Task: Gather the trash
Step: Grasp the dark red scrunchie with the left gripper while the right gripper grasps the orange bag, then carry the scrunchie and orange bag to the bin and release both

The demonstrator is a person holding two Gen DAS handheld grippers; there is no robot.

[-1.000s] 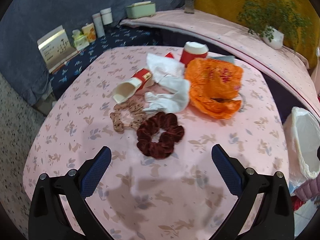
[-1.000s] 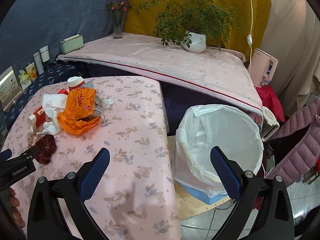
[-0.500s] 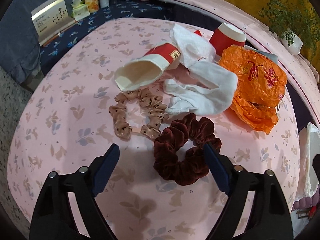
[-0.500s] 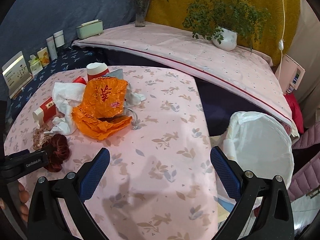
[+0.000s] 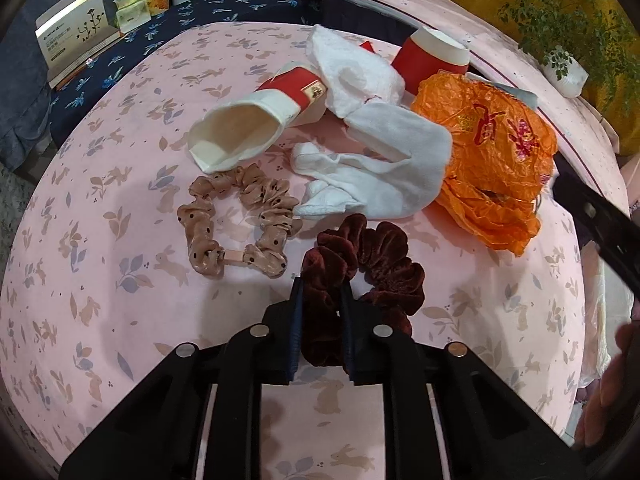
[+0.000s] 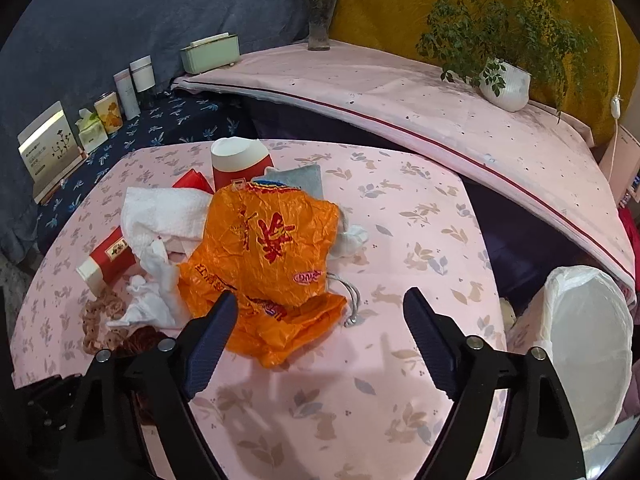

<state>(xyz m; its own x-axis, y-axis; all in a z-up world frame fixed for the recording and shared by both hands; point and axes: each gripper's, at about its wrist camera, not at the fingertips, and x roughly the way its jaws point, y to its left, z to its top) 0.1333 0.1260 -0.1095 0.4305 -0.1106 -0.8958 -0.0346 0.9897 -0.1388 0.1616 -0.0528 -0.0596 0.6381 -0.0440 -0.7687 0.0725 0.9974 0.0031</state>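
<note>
My left gripper points down at the pink tablecloth, and its jaws are closing with the pads pressing on the near loop of a dark red velvet scrunchie. A tan dotted scrunchie lies to its left. Behind them are a crushed red-and-white paper cup, white tissues and a crumpled orange plastic bag. My right gripper hovers over the bag's near edge. Its jaws are closing but still wide, and the pads are not pressing on the bag.
A bin with a white liner stands off the table's right side. A second red cup stands upside down behind the bag, and a white cord lies beside it. Boxes and a potted plant line the back ledges.
My left gripper came down over the dark red scrunchie and its jaws closed on it. My right gripper swung left from the bin to the orange bag and its jaws narrowed a little.
</note>
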